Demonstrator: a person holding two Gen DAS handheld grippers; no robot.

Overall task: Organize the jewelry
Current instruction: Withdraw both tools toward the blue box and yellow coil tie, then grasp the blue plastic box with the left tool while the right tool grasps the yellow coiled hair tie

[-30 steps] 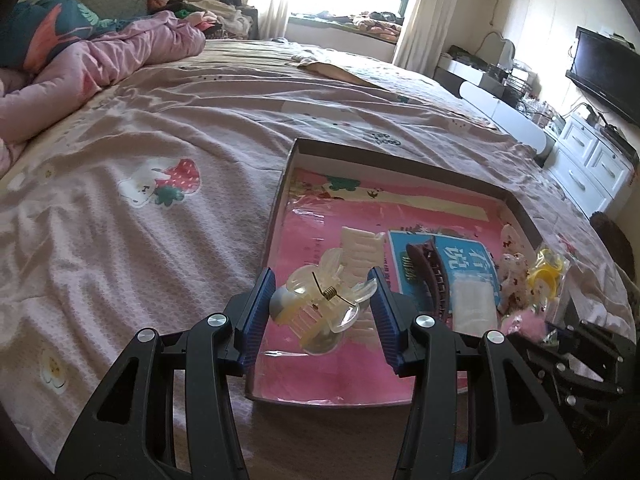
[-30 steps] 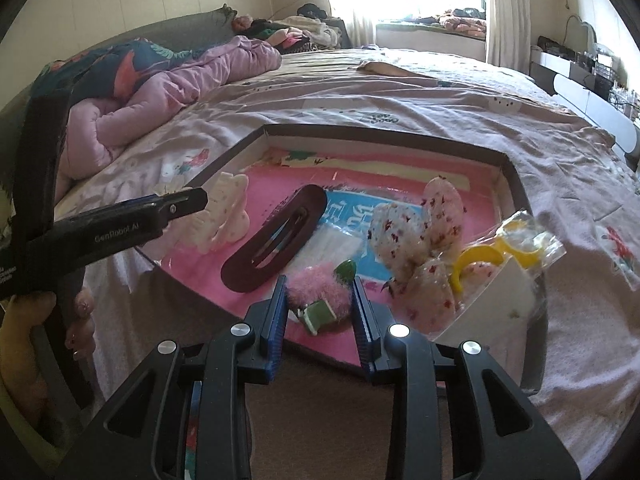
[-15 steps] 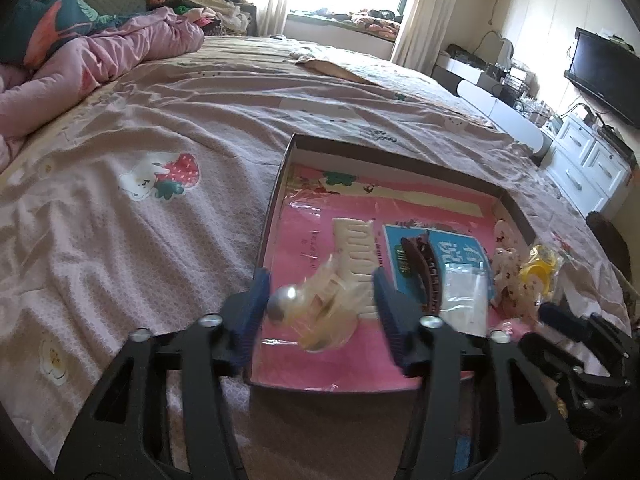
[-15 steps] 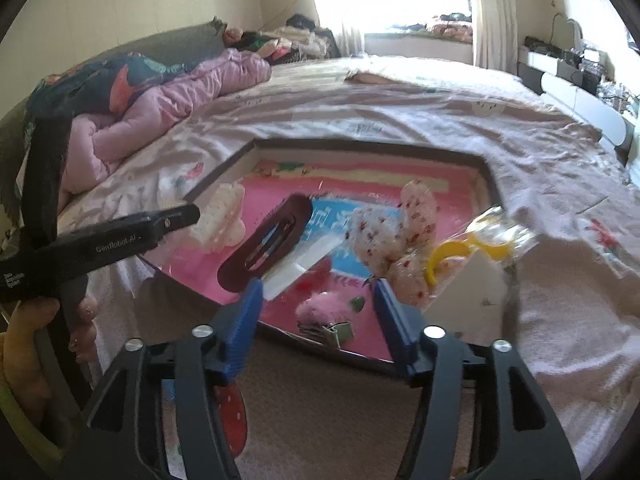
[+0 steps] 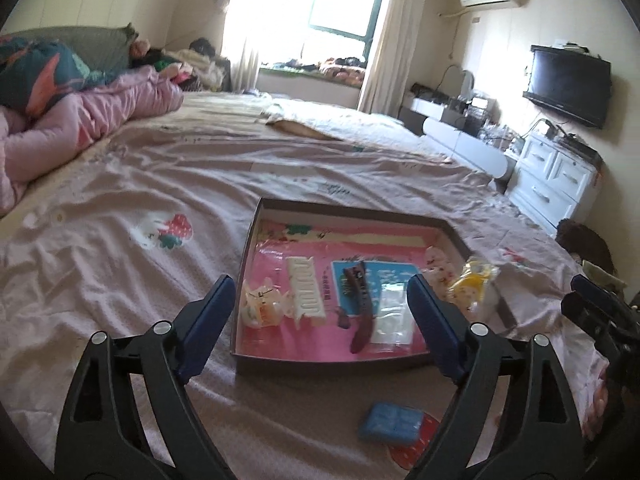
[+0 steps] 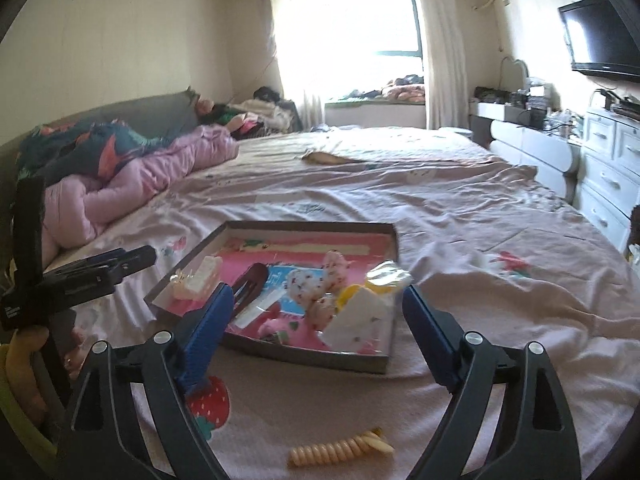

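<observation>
Pink-lined tray (image 5: 448,226) sits on the bedspread (image 5: 120,300), holding our clear claw clip (image 5: 262,305) and fuzzy pink clip (image 6: 274,326). Our left gripper (image 5: 320,320) and right gripper (image 6: 318,322) have just been opening; both gape wide, empty.

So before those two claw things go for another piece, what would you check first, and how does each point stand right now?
1. Left gripper empty, jaws just opened: ok.
2. Right gripper empty, jaws just opened: ok.
3. Clear yellowish claw clip lies inside the shallow pink-lined cardboard tray: ok.
4. Fluffy pink hair clip inside that tray: ok.
5. Pale yellow spiral hair tie put away: not ok, lies on the bedsheet.
6. Small blue flat case put away: not ok, lies outside the tray.
</observation>
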